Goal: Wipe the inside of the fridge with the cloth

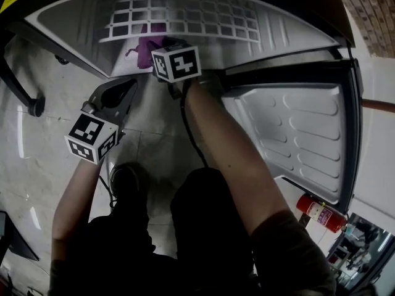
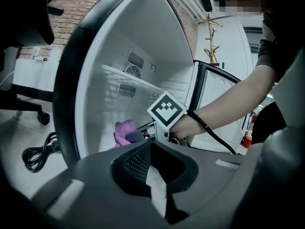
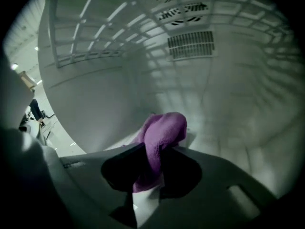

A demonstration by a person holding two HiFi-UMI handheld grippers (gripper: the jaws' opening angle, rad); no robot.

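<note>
Right hand-held gripper (image 3: 151,152) clamps the purple cloth (image 3: 164,128) inside the fridge (image 3: 224,109) to wipe it; left hand-held gripper (image 2: 151,144) hangs outside, jaws together.

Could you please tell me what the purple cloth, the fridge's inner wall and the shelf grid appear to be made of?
Purple cloth: soft, fuzzy fabric, probably microfibre; it bunches and folds.
Inner wall: smooth moulded white plastic, by its ribs and vent slots, slightly glossy.
Shelf grid: white-coated wire or plastic; can't tell which.
</note>
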